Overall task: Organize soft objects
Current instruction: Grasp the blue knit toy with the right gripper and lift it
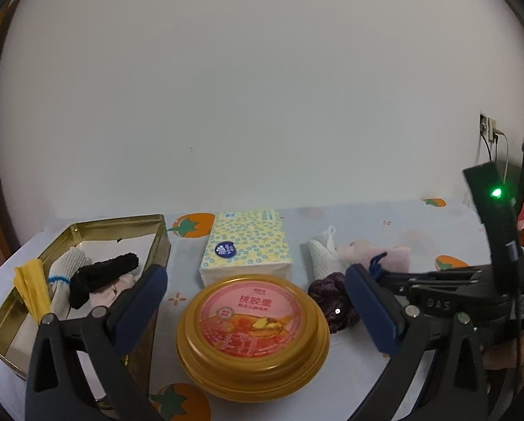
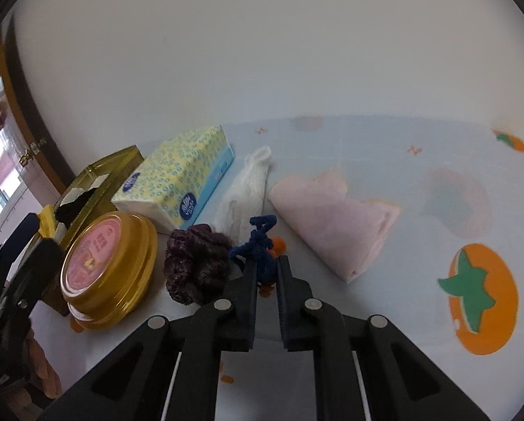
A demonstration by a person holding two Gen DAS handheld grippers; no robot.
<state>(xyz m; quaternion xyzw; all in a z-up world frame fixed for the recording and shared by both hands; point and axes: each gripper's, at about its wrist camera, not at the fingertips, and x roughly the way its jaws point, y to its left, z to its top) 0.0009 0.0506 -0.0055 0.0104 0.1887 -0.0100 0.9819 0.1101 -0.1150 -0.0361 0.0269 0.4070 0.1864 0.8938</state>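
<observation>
1. A small dark-blue knitted piece (image 2: 260,245), fuzzy and knotted like yarn, is pinched between the narrowed fingers of the right gripper (image 2: 266,268); it lies on the surface, its top poking out past the fingertips.
2. The step in hand is judged to be the pick-up of this piece; next, a lift and a carry to the gold tin (image 1: 86,226) seem called for, where other soft things are already gathered.
3. Just left of the fingers, a crinkled purple scrunchie (image 2: 195,263) is seen; ahead, a white mesh cloth (image 2: 247,186); ahead and to the right, a folded pink cloth (image 2: 335,217), smooth and limp.
4. The fingers of the left gripper (image 1: 254,305) are held wide, empty, flanking a round gold container (image 1: 253,333).
</observation>
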